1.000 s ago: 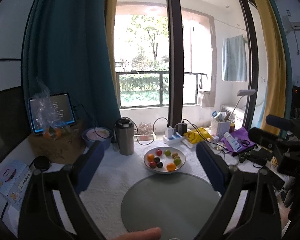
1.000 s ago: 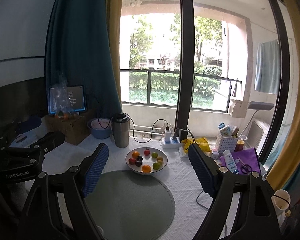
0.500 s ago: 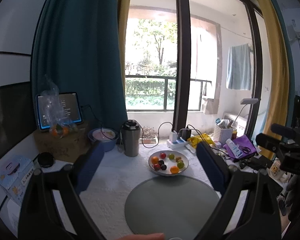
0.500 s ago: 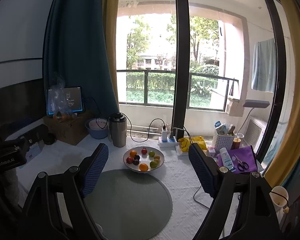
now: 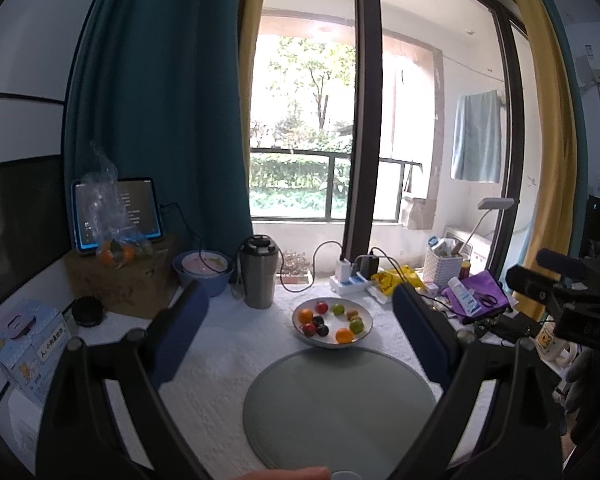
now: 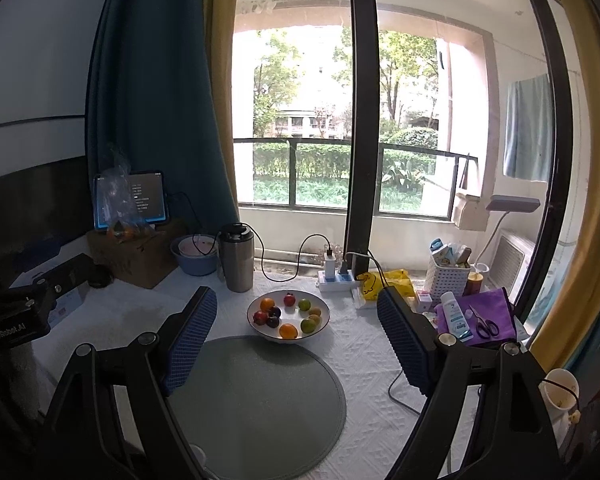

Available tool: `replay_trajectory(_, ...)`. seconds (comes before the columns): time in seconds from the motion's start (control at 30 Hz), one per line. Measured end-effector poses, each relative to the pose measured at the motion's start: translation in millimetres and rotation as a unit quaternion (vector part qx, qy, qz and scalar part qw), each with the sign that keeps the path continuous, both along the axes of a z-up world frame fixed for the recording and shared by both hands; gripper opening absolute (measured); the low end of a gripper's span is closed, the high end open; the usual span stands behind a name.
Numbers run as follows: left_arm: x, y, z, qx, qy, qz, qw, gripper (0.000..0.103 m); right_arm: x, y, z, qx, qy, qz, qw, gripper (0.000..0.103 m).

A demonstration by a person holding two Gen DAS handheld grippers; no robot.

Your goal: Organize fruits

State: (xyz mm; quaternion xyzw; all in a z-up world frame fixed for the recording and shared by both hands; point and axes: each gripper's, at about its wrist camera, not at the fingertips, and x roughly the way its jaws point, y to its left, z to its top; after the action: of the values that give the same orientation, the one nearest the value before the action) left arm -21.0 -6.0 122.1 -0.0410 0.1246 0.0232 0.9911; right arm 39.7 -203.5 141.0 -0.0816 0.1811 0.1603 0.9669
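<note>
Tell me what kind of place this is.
Probably a lived-in home room beside a balcony: curtains frame the glass door, a towel hangs outside, and a fruit bowl, thermos and toiletries basket crowd the table.

A lived-in home room beside a balcony: teal and yellow curtains frame tall glass doors, with a towel hanging outside. The cloth-covered tabletop carries a fruit bowl, a steel thermos, a power strip, a tablet and a toiletries basket.
</note>
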Motion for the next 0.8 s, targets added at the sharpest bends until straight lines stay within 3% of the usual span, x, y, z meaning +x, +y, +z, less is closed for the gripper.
replay_trajectory(0.8,0.1,0.7,-3.2,-0.016,0.005,-0.001,0.9999,0.094,6.9,0.0,-4.0,-0.003,0.01,-0.001,1.0,0.085)
